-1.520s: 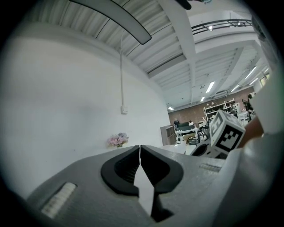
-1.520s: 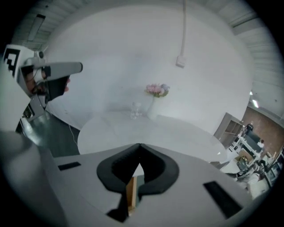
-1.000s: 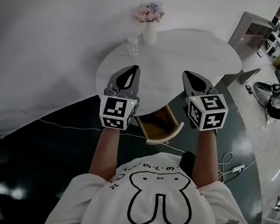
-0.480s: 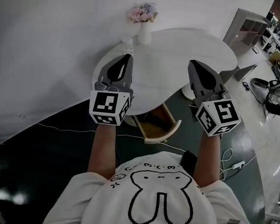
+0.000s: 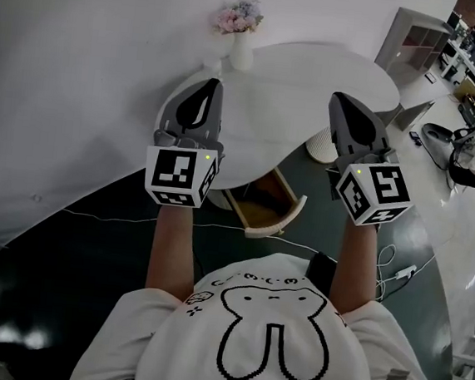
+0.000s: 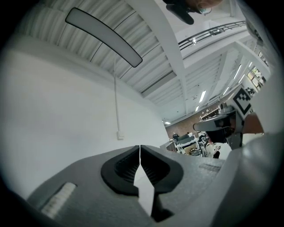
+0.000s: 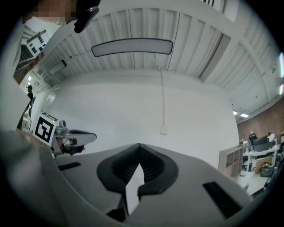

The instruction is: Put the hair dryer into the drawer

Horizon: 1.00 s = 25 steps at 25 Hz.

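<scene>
Oddly, my left gripper (image 5: 211, 85) and right gripper (image 5: 341, 99) hang pinched together and empty above the table (image 5: 290, 77). No hair dryer shows anywhere. The drawer (image 5: 290, 220) juts out under the table's near edge, so lowering my hands carelessly could knock it.

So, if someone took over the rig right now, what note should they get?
Left gripper: shut, empty, raised in front of the person.
Right gripper: shut, empty, raised alongside it.
The drawer under the near edge of the table stands open. The part of it in view holds no hair dryer, and no view shows the hair dryer.
Done: drawer open.
Left: find the hair dryer, grasp it and put it in the drawer.
</scene>
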Each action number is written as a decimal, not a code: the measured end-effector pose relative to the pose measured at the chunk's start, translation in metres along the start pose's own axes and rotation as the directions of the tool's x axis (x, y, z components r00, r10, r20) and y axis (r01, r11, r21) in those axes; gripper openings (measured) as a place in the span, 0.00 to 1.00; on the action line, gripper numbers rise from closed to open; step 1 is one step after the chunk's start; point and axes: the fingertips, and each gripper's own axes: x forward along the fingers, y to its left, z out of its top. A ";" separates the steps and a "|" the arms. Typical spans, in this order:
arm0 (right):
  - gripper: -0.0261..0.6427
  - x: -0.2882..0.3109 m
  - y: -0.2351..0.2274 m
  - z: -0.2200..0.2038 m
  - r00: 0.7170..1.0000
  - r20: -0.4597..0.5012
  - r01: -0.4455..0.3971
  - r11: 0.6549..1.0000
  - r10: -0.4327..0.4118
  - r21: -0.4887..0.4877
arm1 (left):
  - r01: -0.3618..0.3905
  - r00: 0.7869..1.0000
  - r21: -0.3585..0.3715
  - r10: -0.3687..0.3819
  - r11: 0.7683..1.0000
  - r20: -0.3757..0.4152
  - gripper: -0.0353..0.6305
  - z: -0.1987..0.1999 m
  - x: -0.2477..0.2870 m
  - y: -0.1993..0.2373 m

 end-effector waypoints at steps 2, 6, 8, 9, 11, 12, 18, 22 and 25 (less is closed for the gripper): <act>0.04 0.002 -0.004 0.002 1.000 -0.006 0.023 0.999 -0.024 -0.035 | 0.006 1.000 0.016 -0.006 1.000 0.007 0.08 0.004 0.002 0.000; 0.04 0.005 -0.012 0.012 0.998 0.012 0.057 0.995 -0.056 -0.081 | 0.003 0.999 0.033 -0.004 0.999 0.033 0.08 0.015 0.005 0.004; 0.04 0.004 -0.015 0.017 0.997 0.024 0.073 0.992 -0.071 -0.105 | -0.003 0.999 0.041 0.001 0.999 0.045 0.08 0.021 0.005 0.007; 0.04 0.003 -0.017 0.019 0.997 0.026 0.080 0.990 -0.077 -0.119 | -0.005 0.999 0.043 0.002 0.999 0.050 0.08 0.023 0.005 0.008; 0.04 -0.001 -0.019 0.023 0.996 0.030 0.092 0.985 -0.089 -0.143 | -0.004 0.998 0.044 0.001 0.999 0.057 0.08 0.026 0.005 0.009; 0.04 -0.003 -0.020 0.025 0.995 0.032 0.096 0.984 -0.093 -0.149 | -0.002 0.998 0.047 0.000 0.999 0.059 0.08 0.027 0.005 0.010; 0.04 -0.015 -0.022 0.026 0.992 0.004 0.125 0.972 -0.127 -0.200 | -0.010 0.998 0.062 0.006 0.998 0.067 0.08 0.030 -0.001 0.013; 0.04 -0.020 -0.026 0.026 0.988 0.009 0.151 0.970 -0.152 -0.191 | -0.021 0.997 0.062 0.016 0.998 0.076 0.08 0.032 -0.004 0.015; 0.04 -0.021 -0.028 0.027 0.987 0.014 0.159 0.968 -0.160 -0.192 | -0.019 0.996 0.053 0.014 0.998 0.092 0.08 0.037 -0.004 0.014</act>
